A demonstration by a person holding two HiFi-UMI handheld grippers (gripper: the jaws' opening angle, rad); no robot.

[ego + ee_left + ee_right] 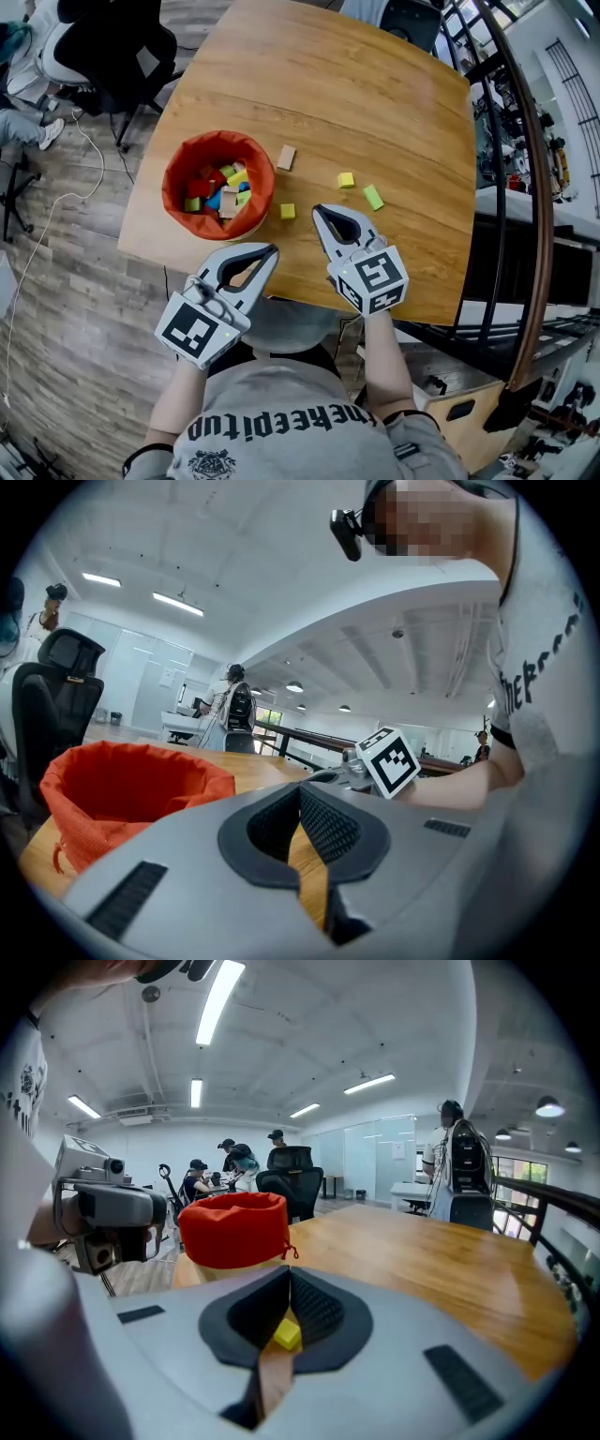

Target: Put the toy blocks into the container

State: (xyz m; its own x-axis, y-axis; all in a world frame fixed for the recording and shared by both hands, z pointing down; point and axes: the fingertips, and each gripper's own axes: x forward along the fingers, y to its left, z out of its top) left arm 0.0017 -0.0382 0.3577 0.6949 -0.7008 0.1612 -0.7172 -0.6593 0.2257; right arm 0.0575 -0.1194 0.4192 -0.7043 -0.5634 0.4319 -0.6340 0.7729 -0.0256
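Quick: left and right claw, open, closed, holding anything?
Left claw: closed, empty.
Right claw: closed, empty; yellow block lies beyond it, not gripped.

The desk (375,103) is warm-toned wood with rounded corners and stands on a floor (66,309) of grey wood-look planks. A black office chair (122,56) sits off its far left corner, and a white cable (97,169) trails over the floor nearby. Along the right runs a black railing (500,244) topped by a curved wooden handrail (542,187). In the right gripper view, the white ceiling (309,1044) carries long strip lights (220,993). Glass partitions (375,1162) line the far side, where several people (234,1162) stand.
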